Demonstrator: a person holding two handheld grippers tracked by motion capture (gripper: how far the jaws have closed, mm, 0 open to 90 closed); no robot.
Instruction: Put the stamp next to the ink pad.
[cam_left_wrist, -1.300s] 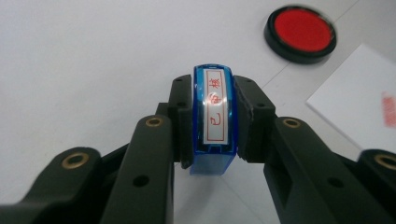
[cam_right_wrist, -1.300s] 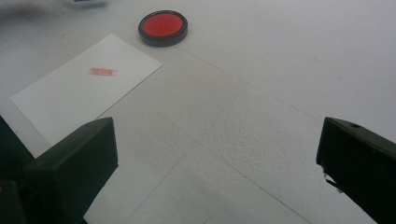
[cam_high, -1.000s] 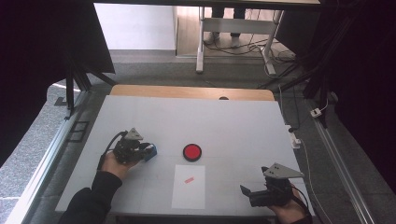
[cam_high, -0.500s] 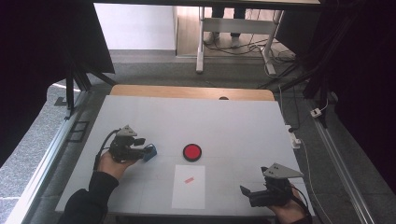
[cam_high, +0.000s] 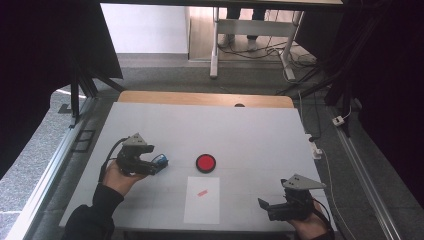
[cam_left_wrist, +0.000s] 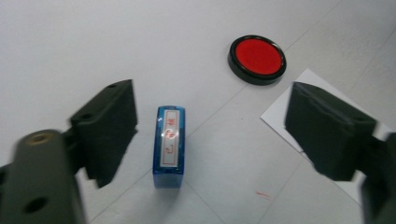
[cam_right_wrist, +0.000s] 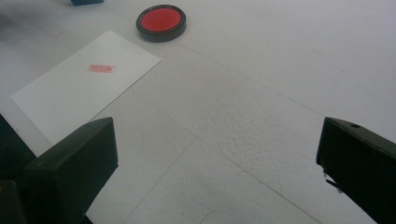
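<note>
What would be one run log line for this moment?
left tongs: open around blue rectangular stamp, not touching | right tongs: open, empty | round red ink pad: beside white paper sheet bearing red mark

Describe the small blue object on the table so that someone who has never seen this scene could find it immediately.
On the white table, look left of the round red ink pad, just in front of the left gripper. Between its open jaws lies a small blue stamp, apart from both. It is the one blue, block-shaped thing, with a white label printed in red on its top face.
</note>
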